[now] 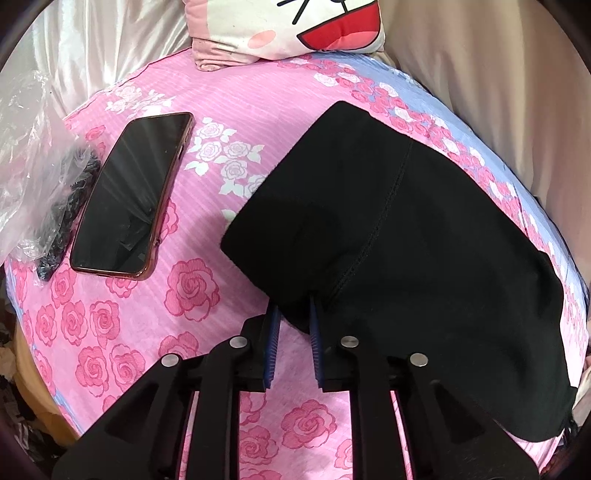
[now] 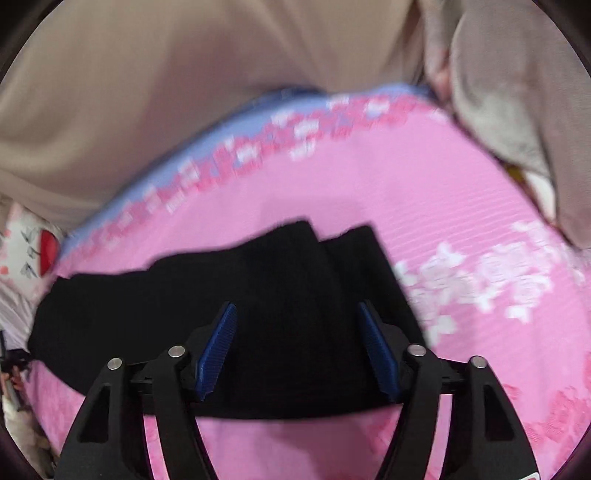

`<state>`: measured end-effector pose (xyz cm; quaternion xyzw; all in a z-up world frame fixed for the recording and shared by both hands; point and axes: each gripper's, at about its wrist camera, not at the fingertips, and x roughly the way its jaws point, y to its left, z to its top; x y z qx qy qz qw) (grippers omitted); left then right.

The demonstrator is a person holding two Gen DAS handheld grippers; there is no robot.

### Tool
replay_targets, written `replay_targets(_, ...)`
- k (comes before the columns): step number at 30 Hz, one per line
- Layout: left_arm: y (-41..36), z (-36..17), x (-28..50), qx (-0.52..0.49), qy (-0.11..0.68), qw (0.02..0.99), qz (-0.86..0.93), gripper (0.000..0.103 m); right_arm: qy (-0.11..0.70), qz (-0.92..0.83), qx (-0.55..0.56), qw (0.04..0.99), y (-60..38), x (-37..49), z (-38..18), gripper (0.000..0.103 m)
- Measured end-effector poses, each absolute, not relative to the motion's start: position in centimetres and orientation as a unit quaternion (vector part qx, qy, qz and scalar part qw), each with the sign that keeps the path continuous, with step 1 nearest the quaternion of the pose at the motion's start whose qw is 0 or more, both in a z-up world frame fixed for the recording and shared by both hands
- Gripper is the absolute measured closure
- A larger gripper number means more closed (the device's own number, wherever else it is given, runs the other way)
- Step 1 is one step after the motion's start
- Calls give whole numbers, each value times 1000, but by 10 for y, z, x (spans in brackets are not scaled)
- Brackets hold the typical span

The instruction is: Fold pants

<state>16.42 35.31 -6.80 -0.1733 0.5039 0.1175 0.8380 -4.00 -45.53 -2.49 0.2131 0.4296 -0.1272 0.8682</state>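
While the left hand-held gripper (image 1: 293, 314) pinched the black pants (image 1: 406, 229), the right hand-held gripper (image 2: 297, 314) stood spread over them on the bed (image 1: 229, 99).

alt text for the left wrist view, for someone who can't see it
The left gripper pinches the near edge of folded black pants on a pink rose-print bedsheet. A dark smartphone lies to the left beside a clear plastic bag; a cartoon pillow sits behind.

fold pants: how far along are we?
Done: the black pants already lie as a compact folded bundle on the pink bedsheet. In hand: left claw pinches the bundle's near edge; right claw stands open over it. Left: a last fold, then release.
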Motion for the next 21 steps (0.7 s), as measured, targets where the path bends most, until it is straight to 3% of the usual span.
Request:
replay_targets(1,352,-65,165,-172,501,840,117,93,427,-149,182,873,-448,-32,-23,94)
replay_targets(7,340,-18,182,-151,447,877,94,92,335,-185,142,913,-444,-58,57,93)
replay_targets(11,341,-61,191,-137,496,852,98,90,423,-218,168,863,-475,-71,-17,82)
replay_targets(14,340,-56,175,-137,479,862,94,89,380,-255,192,868,-468,-93,-5,69)
replay_targets(15,341,-51,168,-141,478,862,93,87,366,-270,191,870,-464,-98,4,69)
replay_targets(19,350,-29,129,-125,465,865,142,61,314,-258,169,898,-426,-102,49,64)
replay_targets(21,351,-11,109,-115,443,873,169,61,326,-145,161,920,-382,-70,64,64)
